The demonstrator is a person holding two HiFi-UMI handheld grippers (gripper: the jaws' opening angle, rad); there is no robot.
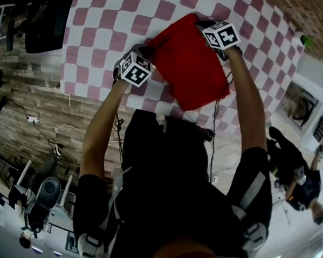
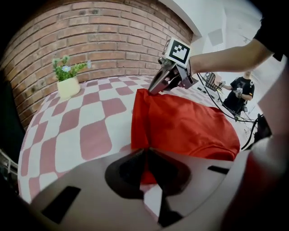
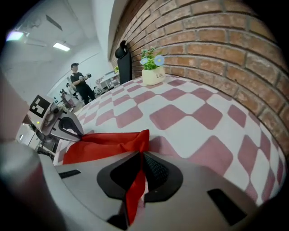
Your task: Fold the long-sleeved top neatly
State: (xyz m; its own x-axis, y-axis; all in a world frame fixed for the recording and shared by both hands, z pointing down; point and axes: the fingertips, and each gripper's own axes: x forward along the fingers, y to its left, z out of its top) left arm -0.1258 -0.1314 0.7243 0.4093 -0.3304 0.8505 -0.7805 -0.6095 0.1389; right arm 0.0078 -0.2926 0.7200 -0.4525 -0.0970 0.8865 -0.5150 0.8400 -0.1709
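The red long-sleeved top (image 1: 191, 65) lies partly folded on the pink-and-white checked tablecloth (image 1: 107, 26). My left gripper (image 1: 148, 48) is shut on the top's left corner; in the left gripper view its jaws (image 2: 145, 154) pinch red cloth (image 2: 185, 126). At the opposite corner my right gripper (image 1: 203, 24) is shut on the fabric, and a red strip (image 3: 135, 189) runs down between its jaws (image 3: 141, 155). Each gripper also shows in the other's view: the right gripper (image 2: 156, 86) and the left gripper (image 3: 77, 131). The cloth (image 3: 104, 144) stretches between them, slightly lifted at the held edge.
A small potted plant (image 2: 67, 81) (image 3: 151, 72) stands at the far end of the table by the brick wall (image 2: 104, 31). A person in black (image 2: 239, 90) (image 3: 81, 85) stands beyond the table. Cables (image 1: 53, 128) trail on the floor beside the table's edge.
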